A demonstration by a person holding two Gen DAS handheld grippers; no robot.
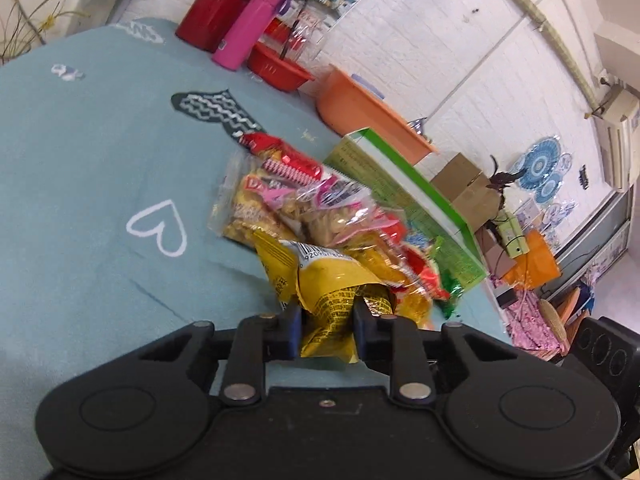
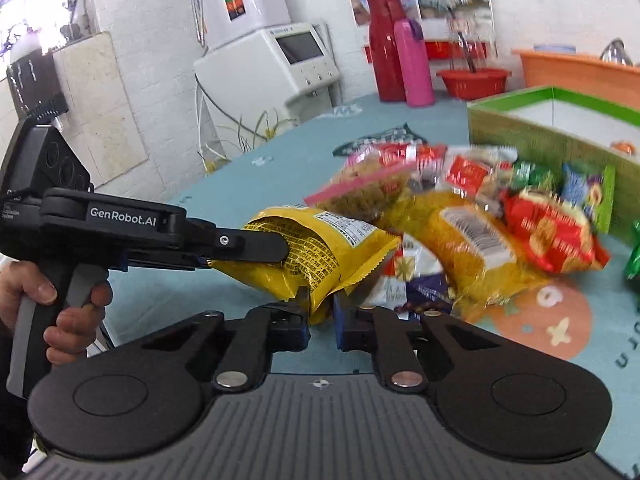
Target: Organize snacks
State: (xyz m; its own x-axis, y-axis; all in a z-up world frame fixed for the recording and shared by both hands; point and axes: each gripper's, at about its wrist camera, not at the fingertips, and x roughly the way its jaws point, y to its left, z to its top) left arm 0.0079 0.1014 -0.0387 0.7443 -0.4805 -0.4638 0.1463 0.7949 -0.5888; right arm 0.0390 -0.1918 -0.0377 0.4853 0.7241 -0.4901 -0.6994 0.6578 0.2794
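Motion blur smears the snack pile (image 2: 500, 216), and the green box (image 2: 560, 136) runs off-frame.

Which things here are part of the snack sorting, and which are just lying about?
Job:
yellow packet, gripped by left tool and right tool
snack pile
green box

Lying about:
pink flask
red jug
red basket
orange tub
cardboard box

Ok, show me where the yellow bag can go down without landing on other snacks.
Bare cloth lies around the white heart, left of the snack pile, and up toward the pink bottle. The green box interior looks mostly open. It is crowded between the pile and the box wall.
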